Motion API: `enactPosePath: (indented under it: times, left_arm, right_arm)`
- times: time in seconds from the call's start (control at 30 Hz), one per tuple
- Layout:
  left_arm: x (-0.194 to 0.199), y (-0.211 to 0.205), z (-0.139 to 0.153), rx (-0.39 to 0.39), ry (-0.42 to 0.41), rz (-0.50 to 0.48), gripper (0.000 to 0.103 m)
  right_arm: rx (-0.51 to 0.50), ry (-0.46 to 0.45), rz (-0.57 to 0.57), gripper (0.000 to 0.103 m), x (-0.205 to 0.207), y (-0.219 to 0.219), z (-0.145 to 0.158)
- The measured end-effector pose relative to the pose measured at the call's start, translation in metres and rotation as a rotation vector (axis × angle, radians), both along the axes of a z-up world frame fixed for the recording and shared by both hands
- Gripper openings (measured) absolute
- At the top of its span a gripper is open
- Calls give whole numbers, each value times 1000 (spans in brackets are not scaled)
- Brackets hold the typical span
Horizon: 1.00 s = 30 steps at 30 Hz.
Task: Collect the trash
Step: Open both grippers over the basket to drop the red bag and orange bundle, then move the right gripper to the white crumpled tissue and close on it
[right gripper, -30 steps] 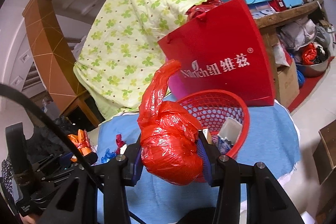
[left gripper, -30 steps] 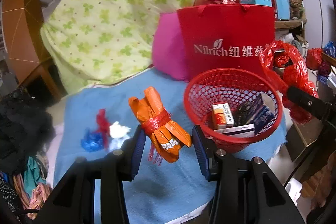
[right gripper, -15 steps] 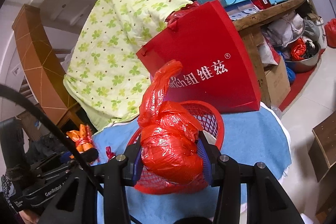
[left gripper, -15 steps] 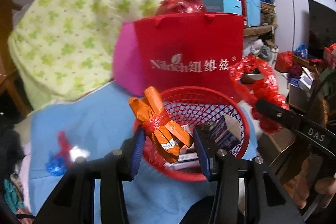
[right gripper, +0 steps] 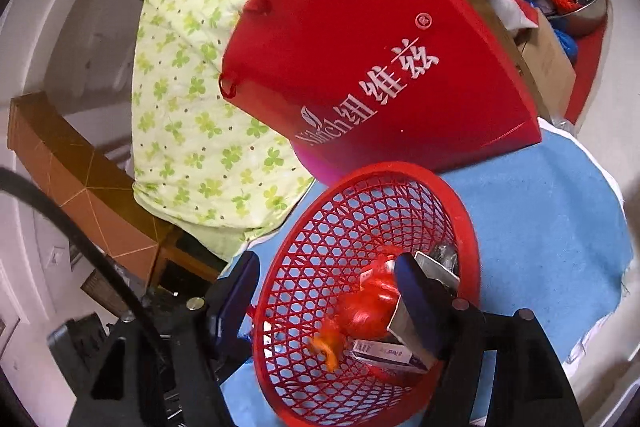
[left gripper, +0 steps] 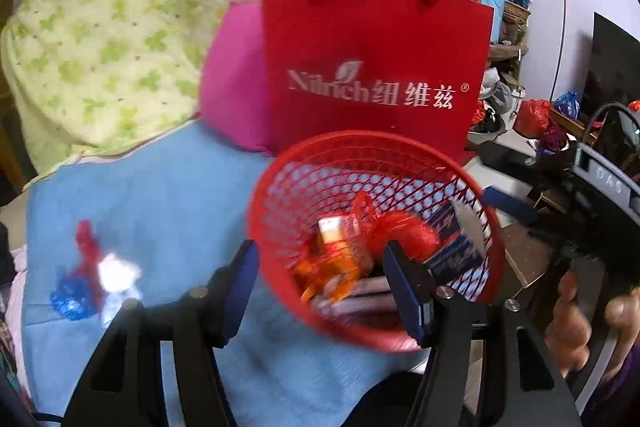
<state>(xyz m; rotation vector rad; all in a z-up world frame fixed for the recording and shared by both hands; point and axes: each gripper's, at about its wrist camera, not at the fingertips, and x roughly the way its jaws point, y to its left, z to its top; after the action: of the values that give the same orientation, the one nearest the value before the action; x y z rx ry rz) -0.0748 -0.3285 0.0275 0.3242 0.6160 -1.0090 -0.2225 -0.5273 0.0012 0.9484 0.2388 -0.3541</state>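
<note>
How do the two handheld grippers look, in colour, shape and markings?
Both are black. The left gripper and the right gripper each have two angular arms with round silver bolts and flat dark blue pads. In the left wrist view the right gripper's grey-black body bears pale letters, seemingly "DAS". A black cable curves across the right wrist view.

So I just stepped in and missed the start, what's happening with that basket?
A person is clearing trash with two tools. The left hand-held gripper and right hand-held gripper are both opening over the red mesh plastic basket, pressing on nothing. A crumpled red plastic bag and an orange wrapper bundle lie inside among small cartons. Blue, red and white scraps remain on the blue cloth.
</note>
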Motion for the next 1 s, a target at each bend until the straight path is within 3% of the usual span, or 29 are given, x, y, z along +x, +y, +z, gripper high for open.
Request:
enactPosePath:
  times: [0.1, 0.33, 0.5, 0.6, 0.83, 1.0]
  left_arm:
    - [0, 37, -15, 7, -35, 40, 74]
    - [31, 142, -42, 80, -2, 247, 74]
    - [55, 203, -50, 72, 23, 418, 74]
    - [66, 226, -56, 62, 40, 473, 74]
    - [87, 265, -80, 59, 82, 534, 74]
    - [103, 281, -93, 44, 134, 572, 74]
  right_arm:
    - [-67, 9, 8, 74, -12, 17, 8]
    - [-222, 21, 85, 74, -18, 63, 37]
    - [-325, -10, 237, 74, 16, 117, 63]
    - [-352, 1, 334, 74, 42, 149, 64]
    - [-314, 130, 509, 74, 116, 207, 28]
    - [-256, 228, 562, 74, 155, 225, -10]
